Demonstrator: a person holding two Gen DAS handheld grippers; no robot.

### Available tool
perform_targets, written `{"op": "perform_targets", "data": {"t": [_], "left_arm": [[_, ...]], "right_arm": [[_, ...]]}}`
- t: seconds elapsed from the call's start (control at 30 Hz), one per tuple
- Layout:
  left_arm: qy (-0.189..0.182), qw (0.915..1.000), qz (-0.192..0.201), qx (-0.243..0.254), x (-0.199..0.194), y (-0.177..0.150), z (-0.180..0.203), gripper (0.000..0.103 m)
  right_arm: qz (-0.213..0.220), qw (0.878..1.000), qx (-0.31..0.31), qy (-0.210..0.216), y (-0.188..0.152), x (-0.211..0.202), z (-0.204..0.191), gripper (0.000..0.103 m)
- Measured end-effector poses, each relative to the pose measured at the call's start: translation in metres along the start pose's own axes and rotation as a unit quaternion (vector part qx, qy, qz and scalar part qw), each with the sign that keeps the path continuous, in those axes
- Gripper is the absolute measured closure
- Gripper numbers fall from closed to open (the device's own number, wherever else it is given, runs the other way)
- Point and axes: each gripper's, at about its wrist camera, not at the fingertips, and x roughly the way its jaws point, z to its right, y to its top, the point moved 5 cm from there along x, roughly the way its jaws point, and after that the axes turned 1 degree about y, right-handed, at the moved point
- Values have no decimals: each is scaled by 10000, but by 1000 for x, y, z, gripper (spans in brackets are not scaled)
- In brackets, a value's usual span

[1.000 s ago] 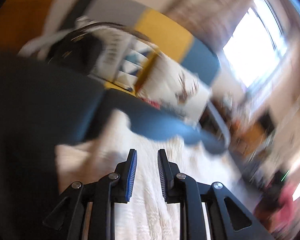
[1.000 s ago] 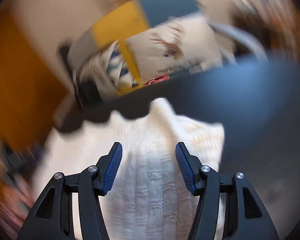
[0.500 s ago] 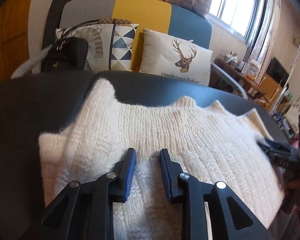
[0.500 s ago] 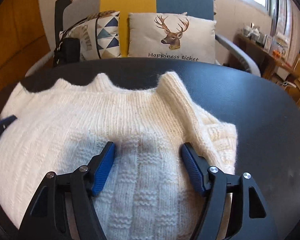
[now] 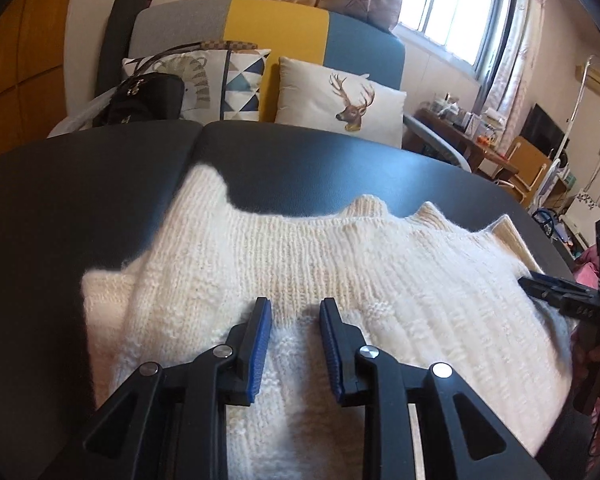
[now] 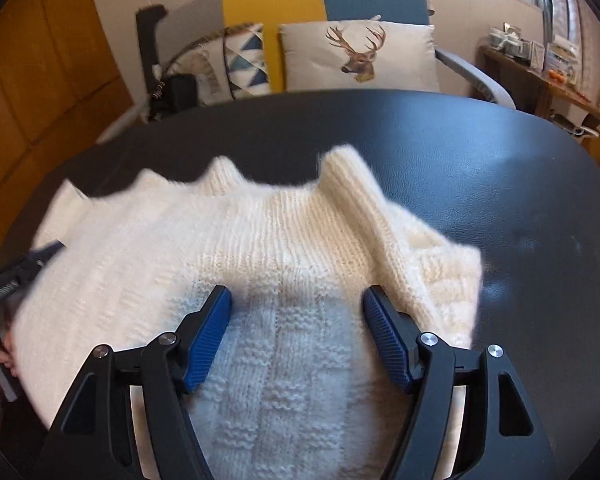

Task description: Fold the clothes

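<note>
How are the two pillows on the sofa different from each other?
The deer cushion is plain cream with one brown antlered deer head; the triangle cushion is covered in blue, grey and white triangles. The deer cushion shows in full, while the triangle cushion is partly hidden behind a black handbag. Both lean on the striped sofa behind the table.

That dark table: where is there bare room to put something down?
Free: the table to the right of the white sweater, the strip between the sweater's far edge and the deer cushion, and the left side. The near middle is covered by the sweater.
</note>
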Motion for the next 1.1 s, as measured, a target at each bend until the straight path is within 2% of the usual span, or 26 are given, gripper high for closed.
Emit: {"op": "perform_targets", "data": {"t": [0.07,0.17,0.23,0.33,0.47,0.53,0.6,0.7,0.77,0.83,0.9,1.03,1.1], "left_arm": [[-272,9995,151,9,-10,11,20,79],[-755,9963,305,288,-15,35,68,78],[-1077,9918,127,674,-3,47,112,78],[-1546,9796,-492,1187,32,55,179,78],[-1351,9686,-1270,1656,91,52,234,78],[-1199,9661,-1606,1629,118,49,245,78],[-1167,9665,-1761,1455,137,50,250,78],[-1218,9697,-1704,1257,149,55,257,78],[-1247,9696,-1663,1291,153,56,265,78],[-1226,9687,-1613,1431,156,55,270,78],[-1180,9684,-1547,1558,157,55,275,78],[-1229,9710,-1297,1586,158,48,277,77],[-1300,9711,-1319,1505,163,50,276,76]], "right_arm": [[597,9949,687,434,3,-38,20,32],[1089,9741,1707,1009,-3,-80,58,32],[930,9618,2206,1327,-16,-90,82,32],[668,9416,2745,1830,-43,-98,110,32],[407,9249,2853,2481,-76,-100,121,32],[264,9094,2936,2933,-88,-94,123,32],[74,8964,3005,3258,-93,-85,125,32],[-76,8953,2786,3474,-94,-82,122,34],[-266,9011,2519,3519,-92,-80,115,36],[-524,9112,2269,3397,-92,-75,109,50],[-758,9180,2023,3327,-93,-70,103,86],[-1093,9318,1573,3083,-96,-65,87,88],[-1224,9286,1462,3184,-96,-67,81,88]]}}
